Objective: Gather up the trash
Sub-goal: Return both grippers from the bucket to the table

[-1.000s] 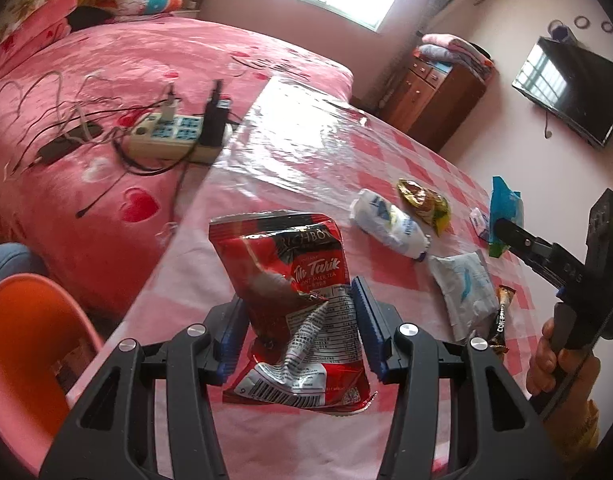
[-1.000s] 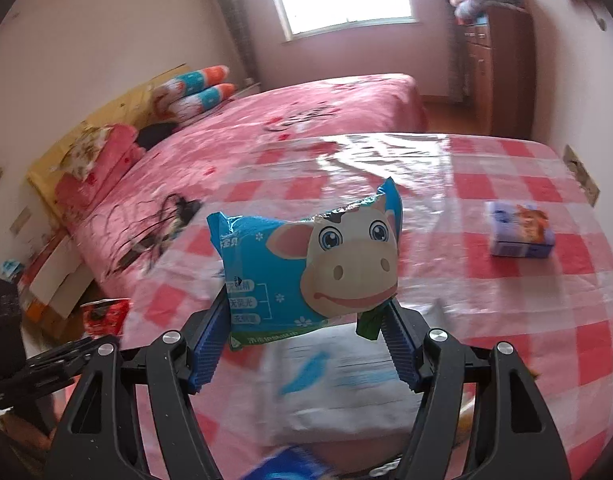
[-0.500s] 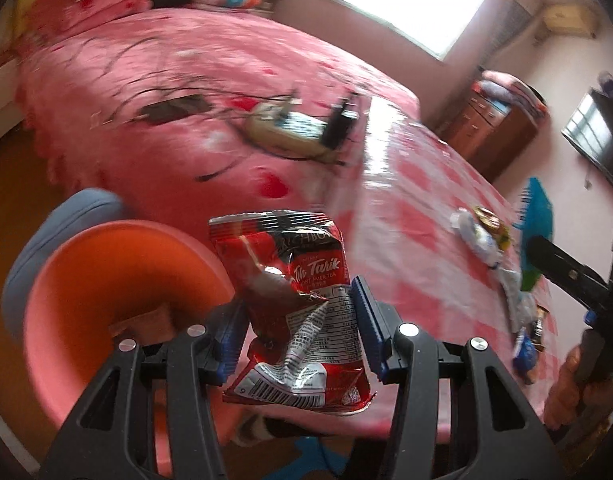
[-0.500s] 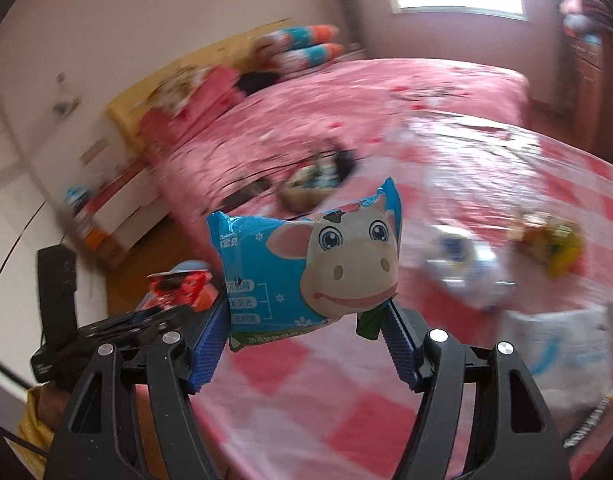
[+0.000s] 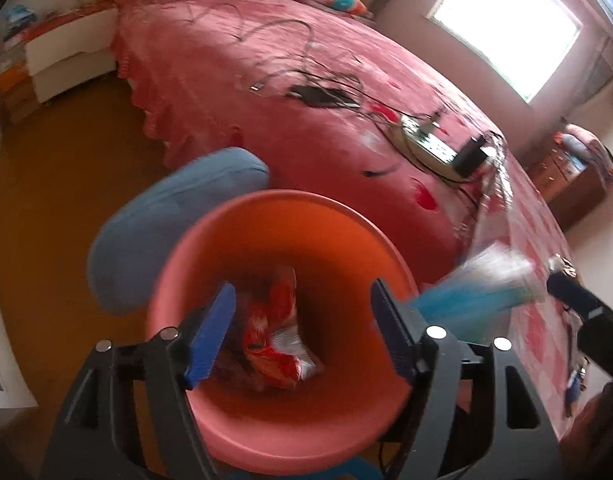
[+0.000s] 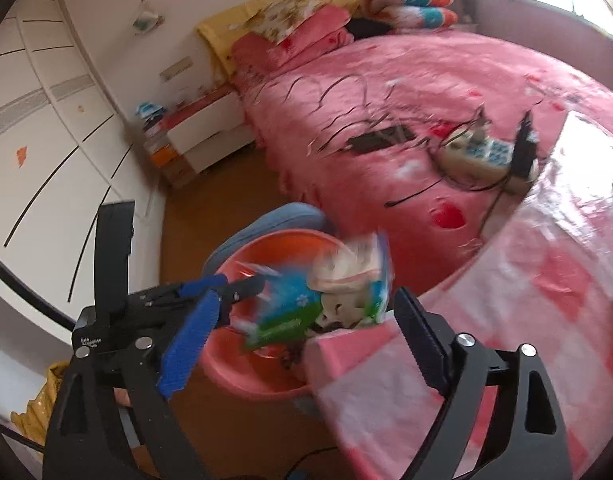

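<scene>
Both tools' jaws opening, empty; blurred blue wrapper (image 6: 326,288) hides orange bin (image 6: 258,376).

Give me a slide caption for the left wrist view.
Left tongs opening over the orange bin, red snack bag dropping inside.

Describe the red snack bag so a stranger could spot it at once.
Find the pink bed; at its foot stands a round orange bin beside a blue cushion. Inside the bin lies the red snack bag, crumpled and glossy with silver edges, unlike the blurred blue packet over the rim.
</scene>
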Motion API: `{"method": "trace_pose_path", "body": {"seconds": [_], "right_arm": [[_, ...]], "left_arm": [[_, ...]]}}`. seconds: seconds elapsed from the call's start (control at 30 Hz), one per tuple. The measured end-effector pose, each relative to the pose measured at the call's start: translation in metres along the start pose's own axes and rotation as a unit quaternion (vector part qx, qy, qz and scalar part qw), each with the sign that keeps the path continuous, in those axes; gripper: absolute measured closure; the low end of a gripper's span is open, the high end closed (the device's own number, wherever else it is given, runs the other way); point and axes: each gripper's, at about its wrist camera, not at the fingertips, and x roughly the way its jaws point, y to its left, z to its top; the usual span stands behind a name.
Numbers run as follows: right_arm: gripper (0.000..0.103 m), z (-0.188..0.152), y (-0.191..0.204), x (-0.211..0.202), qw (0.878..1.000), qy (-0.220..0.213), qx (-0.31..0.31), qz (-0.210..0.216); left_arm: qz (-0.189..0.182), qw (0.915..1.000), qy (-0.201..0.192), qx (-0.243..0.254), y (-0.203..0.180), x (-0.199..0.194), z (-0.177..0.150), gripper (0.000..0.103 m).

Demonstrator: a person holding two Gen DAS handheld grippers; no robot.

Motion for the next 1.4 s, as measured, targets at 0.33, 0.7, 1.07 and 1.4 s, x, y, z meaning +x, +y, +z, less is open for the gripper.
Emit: {"method": "trace_pose_path", "body": {"seconds": [0.33,0.7,1.07,1.4], "right_arm": [[0.011,-0.015,-0.023,-0.049,0.996,-0.062,0.018,-0.057],[0.011,-0.048,-0.057,-0.089,0.988,-0.103,0.052,-0.101],[0.011,-0.069,-0.079,-0.126,0.981,-0.138,0.080,-0.110],[0.011,-0.085,-0.098,-0.153,0.974,-0.164,0.099,-0.118]], "left_arm": [[0.010,0.9998,-0.015,0.010,-0.006,-0.012,0.001,0.022],[-0.033,0.9972,-0.015,0.065,-0.063,-0.018,-0.008,0.022],[-0.055,0.9914,-0.012,0.119,-0.119,-0.023,-0.019,0.022],[-0.064,0.9851,-0.002,0.159,-0.161,-0.025,-0.034,0.022]]}}
